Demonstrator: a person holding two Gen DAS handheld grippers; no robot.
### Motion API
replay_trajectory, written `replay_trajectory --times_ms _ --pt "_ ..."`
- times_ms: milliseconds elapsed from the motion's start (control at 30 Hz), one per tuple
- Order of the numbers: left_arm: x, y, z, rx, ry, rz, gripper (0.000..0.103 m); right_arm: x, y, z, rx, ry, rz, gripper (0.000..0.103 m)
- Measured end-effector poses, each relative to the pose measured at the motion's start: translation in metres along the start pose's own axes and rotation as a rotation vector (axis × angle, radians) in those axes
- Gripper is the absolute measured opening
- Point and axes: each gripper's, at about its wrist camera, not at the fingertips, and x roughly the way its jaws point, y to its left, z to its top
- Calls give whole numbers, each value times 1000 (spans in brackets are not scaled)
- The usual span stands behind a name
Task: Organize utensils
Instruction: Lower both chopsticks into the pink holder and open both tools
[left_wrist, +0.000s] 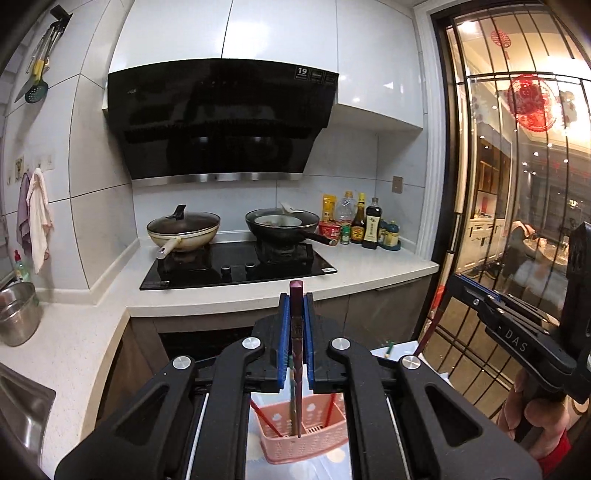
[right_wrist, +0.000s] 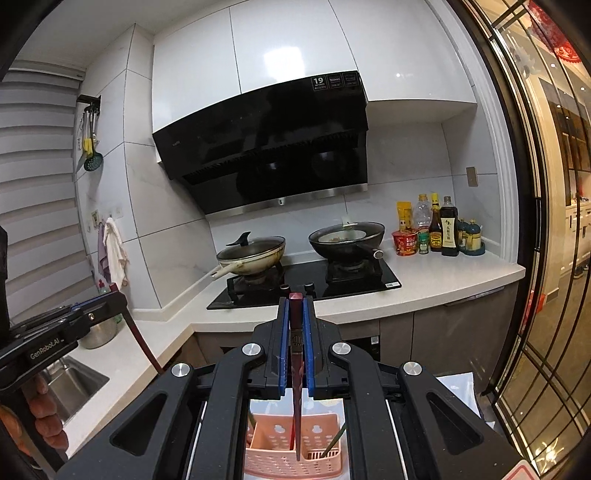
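My left gripper (left_wrist: 296, 297) is shut on a dark purple-brown chopstick (left_wrist: 296, 332), held upright with its tip down in a pink perforated utensil basket (left_wrist: 306, 448). Red chopsticks (left_wrist: 263, 419) stand in that basket. My right gripper (right_wrist: 296, 301) is shut on a dark red chopstick (right_wrist: 296, 373), its tip hanging over the pink basket (right_wrist: 291, 458), which also holds a green chopstick (right_wrist: 334, 441). The right gripper shows at the right edge of the left wrist view (left_wrist: 517, 325); the left gripper shows at the left edge of the right wrist view (right_wrist: 55, 332).
A white L-shaped counter (left_wrist: 369, 269) carries a black hob with a lidded cream wok (left_wrist: 183, 230) and a black wok (left_wrist: 282, 223), and sauce bottles (left_wrist: 364, 225). A steel pot (left_wrist: 16, 314) and a sink (right_wrist: 74, 380) sit at left. A glass door (left_wrist: 517, 166) is at right.
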Motion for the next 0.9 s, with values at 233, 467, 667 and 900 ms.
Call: replay_trajectory --times_ms 233,467,667,900 --pt "35 17 -14 -33 65 8 7 42 -8 -20 7 75 -18 7" --pt "61 27 -40 -58 142 10 7 71 -15 -52 13 165 -32 7" --pt "68 30 -57 -73 174 14 7 78 -16 -64 12 191 -50 7" --pt "56 37 -64 -93 147 88 43 63 -26 -64 60 145 -53 39"
